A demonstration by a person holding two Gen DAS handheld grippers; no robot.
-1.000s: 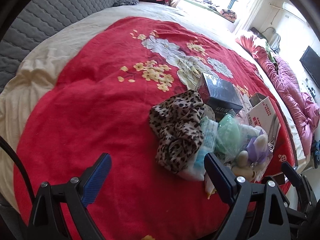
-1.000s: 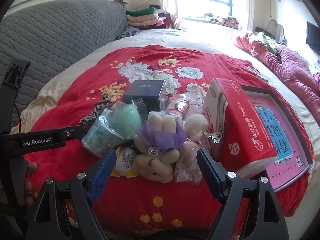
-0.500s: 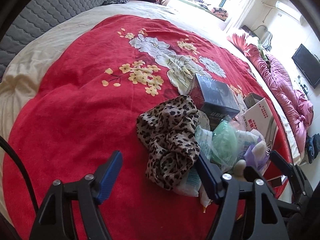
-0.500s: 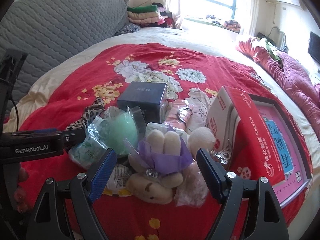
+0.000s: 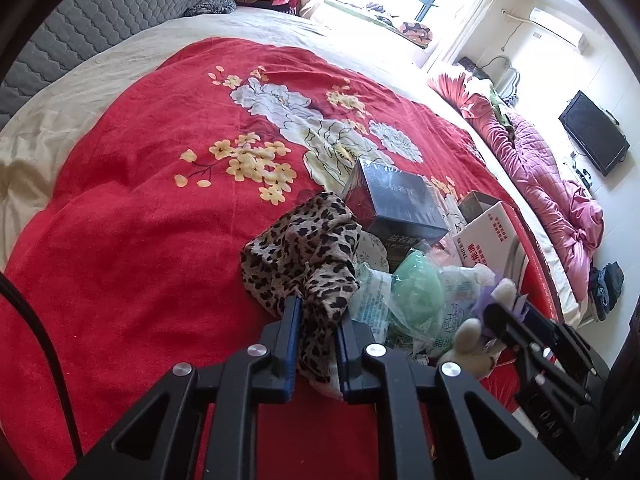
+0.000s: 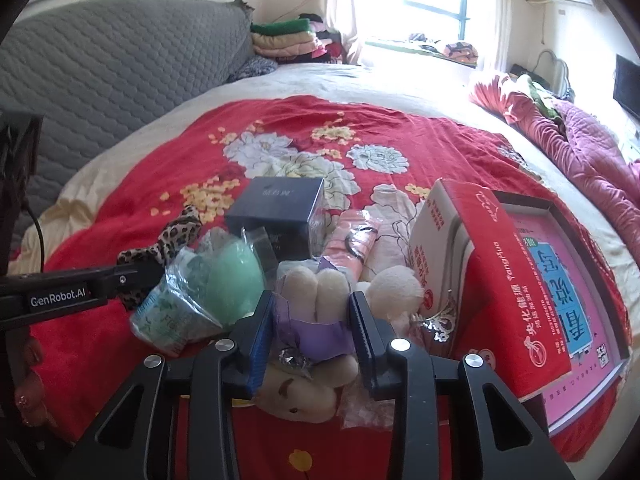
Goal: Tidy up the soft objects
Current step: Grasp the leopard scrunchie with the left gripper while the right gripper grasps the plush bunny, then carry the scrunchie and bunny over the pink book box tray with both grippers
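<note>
- Left gripper (image 5: pixel 316 344): jaws just closed, now clamped on the near fold of the leopard-print cloth (image 5: pixel 304 256); fabric bunched between the blue pads, rest of the cloth lying on the red floral bedspread (image 5: pixel 140 240).
- Grip taken at the loose near edge, apparently because that fold stood clear of the pile and could be lifted without dragging neighbours.
- Right gripper (image 6: pixel 312 320): jaws just closed, now pressed on either side of the cream plush toy (image 6: pixel 316 300) at its purple wrapping; toy lying on the bedspread at the front of the pile.
- Waist of the toy chosen, by judgement, as the narrowest part the jaws could span.
- Cloth touching the dark blue box (image 5: pixel 396 204) at its far side and a green item in clear plastic (image 5: pixel 416 292) at its right.
- Red carton (image 6: pixel 480 280) tipped against a pink-lined tray (image 6: pixel 568 280), just beside the toy.
- Neither soft item lifted yet; sorting judged barely begun.
- Risk noted: plastic packets touching both items, liable to be pulled along on lifting.
- Destination for the soft items not identifiable.
</note>
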